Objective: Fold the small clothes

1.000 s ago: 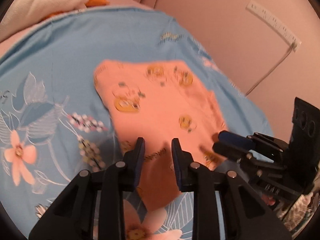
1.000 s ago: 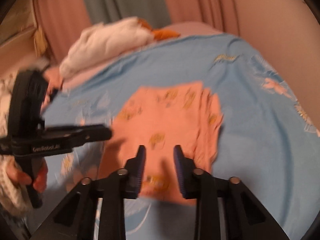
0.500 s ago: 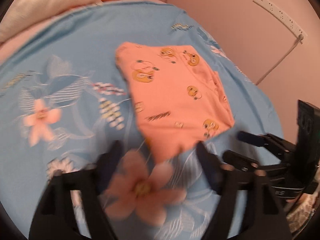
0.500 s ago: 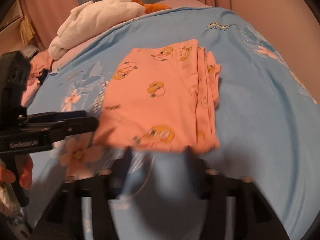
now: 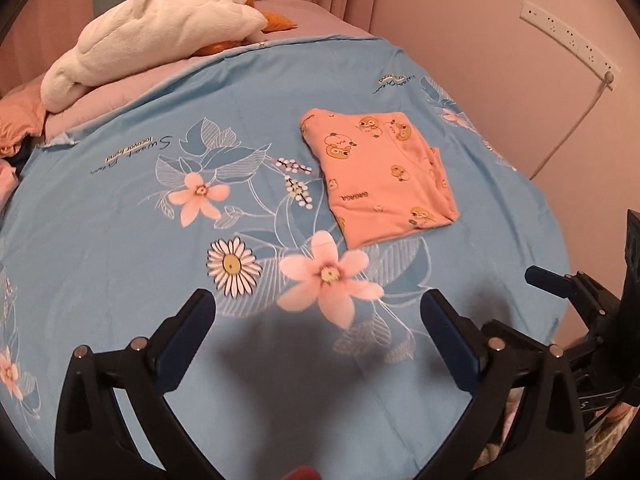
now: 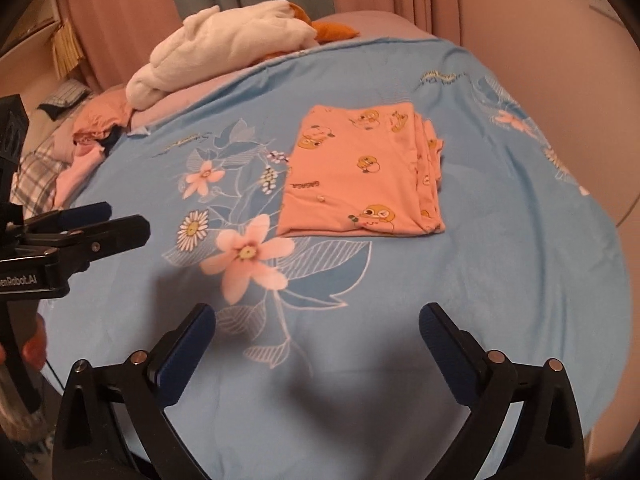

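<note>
A small orange garment point(image 5: 380, 176) with yellow cartoon prints lies folded into a flat rectangle on the blue floral bedsheet point(image 5: 160, 248); it also shows in the right wrist view point(image 6: 360, 180). My left gripper point(image 5: 318, 310) is open and empty, held above the sheet well short of the garment. My right gripper point(image 6: 318, 322) is open and empty too, also back from the garment. The right gripper shows at the right edge of the left wrist view point(image 5: 576, 292), and the left gripper at the left edge of the right wrist view point(image 6: 80, 224).
A white plush toy point(image 5: 152, 36) with orange parts lies on a pink pillow at the head of the bed. More clothes point(image 6: 92, 136) are piled at the far left. A pink wall with a power strip point(image 5: 568, 36) and cable runs along the right.
Both grippers were nearly shut over the garment. They opened wide and pulled back from it, leaving it folded flat on the sheet.
</note>
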